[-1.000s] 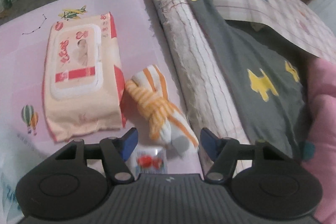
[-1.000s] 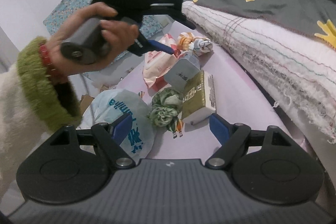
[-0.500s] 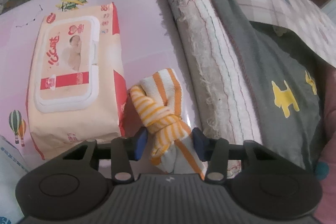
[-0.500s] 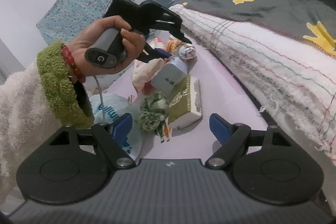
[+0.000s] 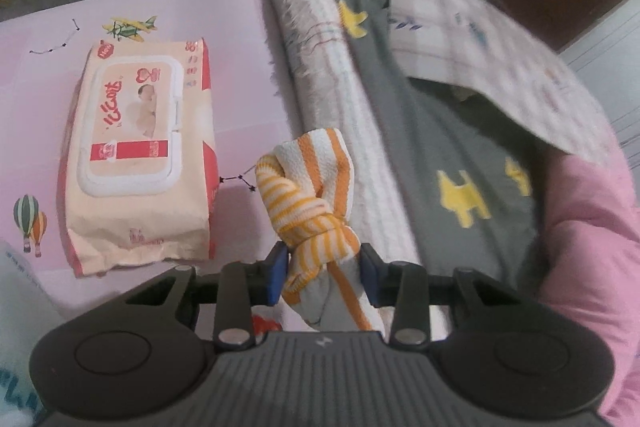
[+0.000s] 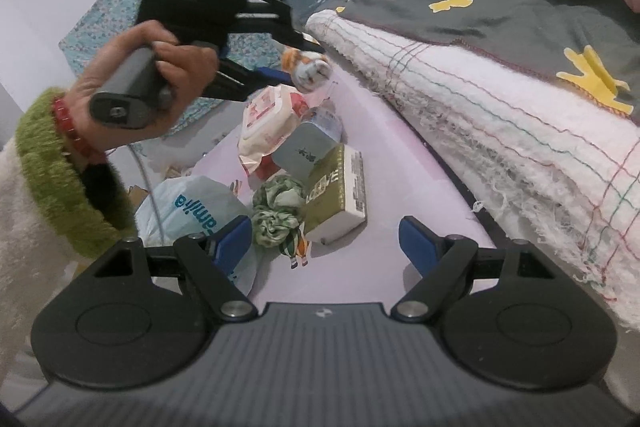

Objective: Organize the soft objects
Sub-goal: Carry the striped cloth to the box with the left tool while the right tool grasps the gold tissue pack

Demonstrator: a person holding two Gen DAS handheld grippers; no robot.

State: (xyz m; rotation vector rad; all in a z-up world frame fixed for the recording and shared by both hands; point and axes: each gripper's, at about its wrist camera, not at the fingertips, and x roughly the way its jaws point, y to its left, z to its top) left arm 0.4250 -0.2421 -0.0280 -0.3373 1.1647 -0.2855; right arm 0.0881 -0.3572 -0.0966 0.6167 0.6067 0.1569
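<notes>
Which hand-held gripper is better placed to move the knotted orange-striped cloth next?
Left. The left hand-held gripper is already clamped on the knotted cloth; the right hand-held gripper is open, away from it.

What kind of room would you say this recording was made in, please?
Probably a bedroom at home: a folded blanket and grey quilt lie beside a pink mat holding a wet wipes pack.

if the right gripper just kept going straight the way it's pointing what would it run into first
Probably the olive-green box lying on the pink sheet, slightly left of the line between the right gripper's open jaws. The green scrunched cloth sits further left. Depth is hard to judge in this fisheye view.
</notes>
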